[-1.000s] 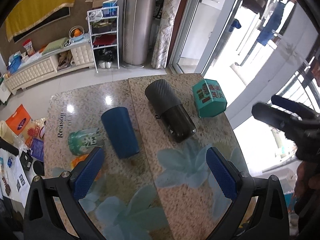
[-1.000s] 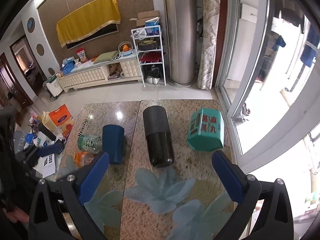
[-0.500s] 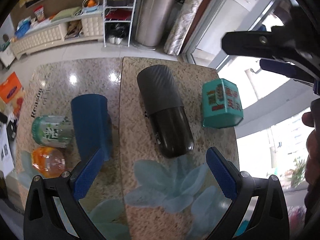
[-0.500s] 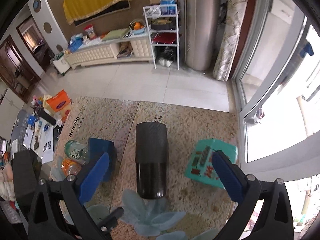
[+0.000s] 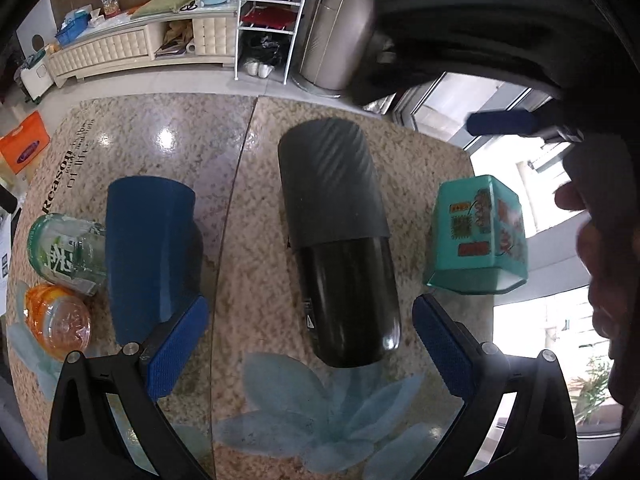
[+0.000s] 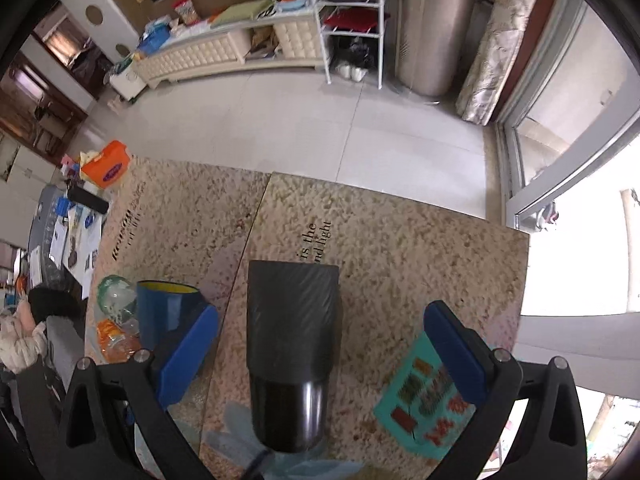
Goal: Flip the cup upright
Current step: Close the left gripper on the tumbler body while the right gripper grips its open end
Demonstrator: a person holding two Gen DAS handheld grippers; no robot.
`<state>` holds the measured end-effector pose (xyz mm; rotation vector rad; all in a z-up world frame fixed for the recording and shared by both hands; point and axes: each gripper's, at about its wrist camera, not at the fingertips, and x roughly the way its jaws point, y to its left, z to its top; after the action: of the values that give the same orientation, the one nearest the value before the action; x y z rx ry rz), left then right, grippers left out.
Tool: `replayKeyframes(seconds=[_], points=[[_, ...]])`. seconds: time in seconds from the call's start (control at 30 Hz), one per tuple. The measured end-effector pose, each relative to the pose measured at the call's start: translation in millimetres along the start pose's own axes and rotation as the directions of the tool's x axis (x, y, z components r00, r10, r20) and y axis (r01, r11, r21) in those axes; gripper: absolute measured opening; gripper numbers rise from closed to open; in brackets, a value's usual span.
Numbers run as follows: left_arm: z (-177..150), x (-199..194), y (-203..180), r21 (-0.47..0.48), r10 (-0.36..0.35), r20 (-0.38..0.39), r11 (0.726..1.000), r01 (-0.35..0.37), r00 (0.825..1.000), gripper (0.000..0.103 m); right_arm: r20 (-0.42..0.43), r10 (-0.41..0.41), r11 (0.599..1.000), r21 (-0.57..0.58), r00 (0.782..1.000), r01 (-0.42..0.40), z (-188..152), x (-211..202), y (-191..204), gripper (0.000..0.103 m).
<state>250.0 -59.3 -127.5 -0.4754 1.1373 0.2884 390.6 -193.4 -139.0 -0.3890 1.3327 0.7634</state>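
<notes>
Granite tabletop [image 5: 168, 136] carrying, centrally, a black cup [image 5: 340, 240] lying on its side. A blue cup [image 5: 148, 256] lies left of it, a teal box [image 5: 480, 236] right. Left gripper [image 5: 308, 352] and right gripper [image 6: 320, 352], both released, straddle the black cup's glossy end without contact.

Wide-open blue-padded left gripper [image 5: 306, 346] above a speckled granite table [image 5: 248, 184], straddling a black cylindrical cup [image 5: 340, 236] lying on its side between a dark blue tumbler [image 5: 148, 252] and a teal printed tin box [image 5: 478, 236], apart from both.
</notes>
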Motion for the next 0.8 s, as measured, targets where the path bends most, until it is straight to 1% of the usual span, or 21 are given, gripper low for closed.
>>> replayKeyframes(seconds=[0.17, 0.3, 0.4, 0.43, 0.47, 0.57, 0.6, 0.63, 0.67, 0.7, 0.8], points=[[3.0, 12.4, -6.9, -0.002, 0.012, -0.003, 1.0, -0.012, 1.0, 0.102, -0.087, 0.04, 0.999, -0.013, 0.995, -0.042, 8.5, 25.6, 0.3, 0.103], [7.1, 25.5, -9.8, -0.005, 0.014, -0.033, 1.0, -0.014, 0.999, 0.102, -0.126, 0.057, 0.998, -0.027, 0.99, -0.061, 13.5, 38.6, 0.6, 0.103], [8.9, 38.7, -9.3, -0.018, 0.018, -0.069, 1.0, -0.019, 0.997, 0.102, -0.16, 0.053, 0.997, -0.044, 0.986, -0.061, 15.5, 48.1, 0.9, 0.103], [9.1, 41.8, -8.5, -0.022, 0.014, -0.075, 1.0, -0.015, 0.997, 0.102, -0.171, 0.055, 0.997, -0.045, 0.984, -0.063, 16.2, 51.7, 1.1, 0.103], [9.7, 45.4, -6.7, -0.028, 0.009, -0.079, 1.0, -0.011, 0.997, 0.099, -0.189, 0.065, 0.996, -0.041, 0.98, -0.074, 17.3, 56.0, -0.5, 0.103], [10.9, 55.0, -2.4, -0.06, -0.05, -0.102, 0.997, 0.044, 0.994, 0.097, -0.22, 0.07, 0.996, -0.034, 0.973, -0.079, 19.1, 65.1, -4.4, 0.103], [10.9, 57.5, -3.7, -0.058, -0.064, -0.107, 0.997, 0.058, 0.992, 0.096, -0.227, 0.068, 0.996, -0.033, 0.971, -0.078, 19.6, 67.8, -5.6, 0.101], [11.2, 58.7, -5.0, -0.053, -0.068, -0.11, 0.997, 0.063, 0.992, 0.095, -0.243, 0.066, 0.996, -0.038, 0.968, -0.078, 20.6, 70.4, -7.3, 0.093], [11.0, 61.1, -7.7, -0.045, -0.072, -0.115, 0.997, 0.067, 0.991, 0.094, -0.25, 0.074, 0.996, -0.036, 0.965, -0.085, 22.1, 69.2, -11.0, 0.09], [11.4, 64.0, -10.3, -0.04, -0.077, -0.122, 0.997, 0.072, 0.99, 0.093, -0.257, 0.073, 0.996, -0.03, 0.964, -0.084, 23.3, 69.2, -14.7, 0.088], [12.2, 72.0, -13.2, -0.041, -0.098, -0.15, 0.995, 0.093, 0.984, 0.093, -0.285, 0.057, 0.997, -0.032, 0.957, -0.069, 21.1, 74.5, -20.9, 0.086]])
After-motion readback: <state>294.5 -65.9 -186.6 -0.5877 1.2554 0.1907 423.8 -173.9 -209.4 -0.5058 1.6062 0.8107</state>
